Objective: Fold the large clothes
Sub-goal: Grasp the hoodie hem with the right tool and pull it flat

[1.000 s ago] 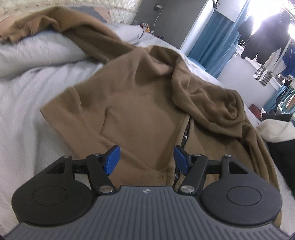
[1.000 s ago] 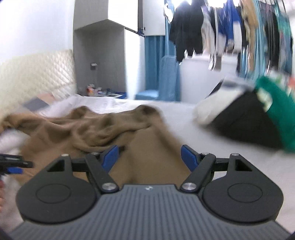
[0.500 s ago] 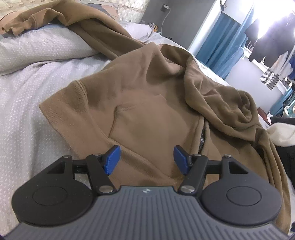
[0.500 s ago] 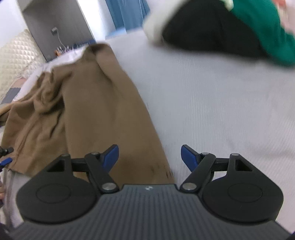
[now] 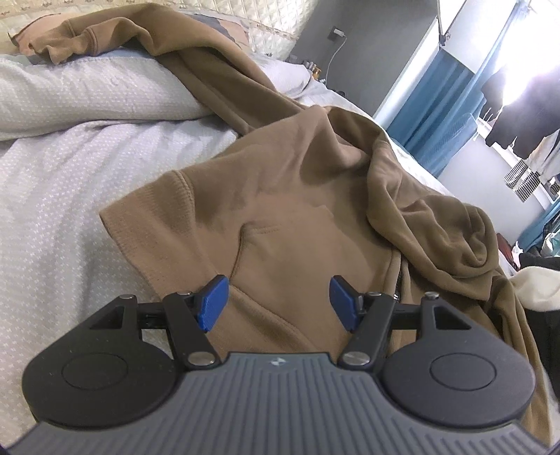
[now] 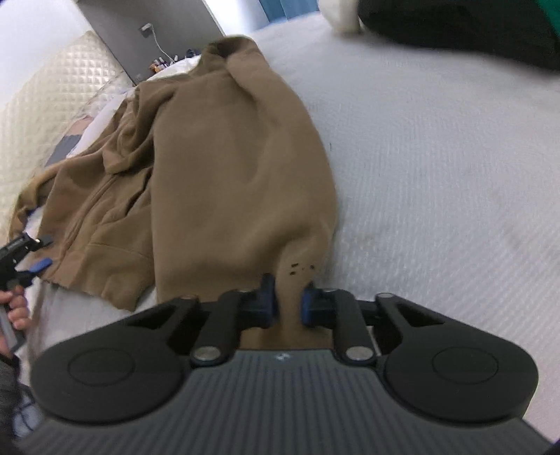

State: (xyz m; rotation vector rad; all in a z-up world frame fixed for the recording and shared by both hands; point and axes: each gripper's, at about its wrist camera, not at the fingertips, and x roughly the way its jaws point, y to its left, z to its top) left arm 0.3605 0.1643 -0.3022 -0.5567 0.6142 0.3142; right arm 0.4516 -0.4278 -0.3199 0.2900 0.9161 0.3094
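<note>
Right hand-held gripper [image 6: 287, 304] clamped onto the near hem corner of the brown hoodie [image 6: 224, 168], cloth bunched between the blue pads, small dark marks on the fabric just beyond them; this is the hand already on the garment. Left hand-held gripper [image 5: 276, 302] with jaws standing wide apart, nothing between them, poised over the ribbed hem beside the front pocket [image 5: 280, 245], zipper just to its right; not touching, as far as can be told. Hoodie lies front-up, long axis running away from both hands, hem nearest, hood [image 5: 448, 238] crumpled farther off, one sleeve [image 5: 196, 59] trailing up over the pillow [image 5: 87, 101] toward the quilted headboard [image 6: 45, 115]. Judgement: the coming move turns on the left taking the other hem corner, which sits just below and to the left of its open jaws. Surface is a bed [image 6: 437, 182] with a pale textured cover, soft, so cloth should drag rather than slide. Beyond: dark and green clothing heap [image 6: 472, 31] at the far edge; blue curtains [image 5: 441, 108]; clothes hanging [image 5: 525, 115] against a bright window.
</note>
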